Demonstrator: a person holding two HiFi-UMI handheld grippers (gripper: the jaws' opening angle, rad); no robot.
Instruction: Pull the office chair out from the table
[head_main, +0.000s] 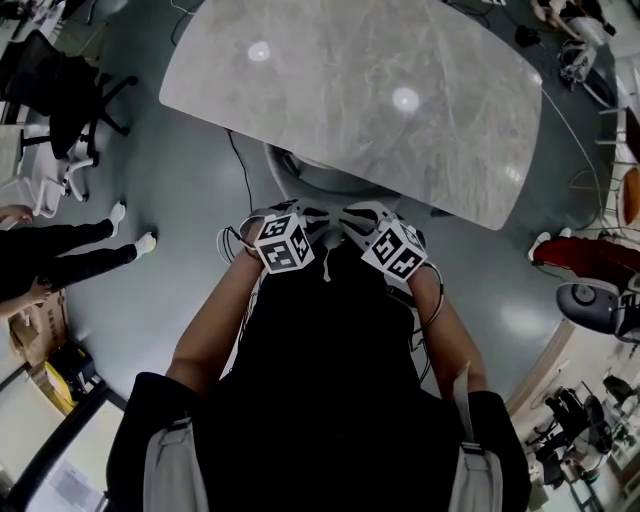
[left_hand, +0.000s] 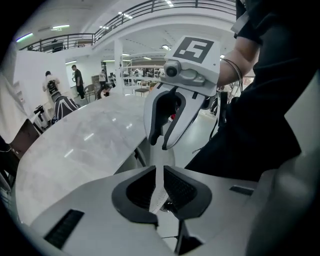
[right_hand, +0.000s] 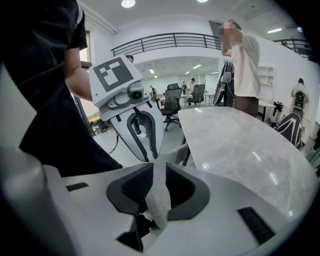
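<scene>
**Head view and both gripper views, read from near to far.** The wearer's black-clad torso fills the 6 o'clock half of the head view, with both bare forearms reaching toward 12 o'clock. The left gripper (head_main: 300, 213) and the right gripper (head_main: 358, 217) sit close together, side by side. Each is tilted downward with its marker cube uppermost, just short of the near edge of the table (head_main: 350, 90).

In the left gripper view, the fingers (left_hand: 138, 192) stand narrowly parted, released rather than clenched. A thin, pale mesh edge of the office chair (left_hand: 159, 195) stands in the gap between them. In the right gripper view, the fingers (right_hand: 135, 188) are likewise a little apart, with the same pale mesh edge rising between them.

The chair stands directly before the person, at 12 o'clock from the grippers. It is tucked against the table's near edge and mostly hidden from the head view.

The table has a pale marbled top with rounded corners and spans 11 to 2 o'clock. A black chair (head_main: 60, 90) stands well apart on the grey floor (head_main: 190, 190) at 10 o'clock. At 9 o'clock, a seated person's legs (head_main: 80, 245) end in white shoes. Beyond the table's far side, a standing person (right_hand: 242, 65) in a pale top shows in the right gripper view.
</scene>
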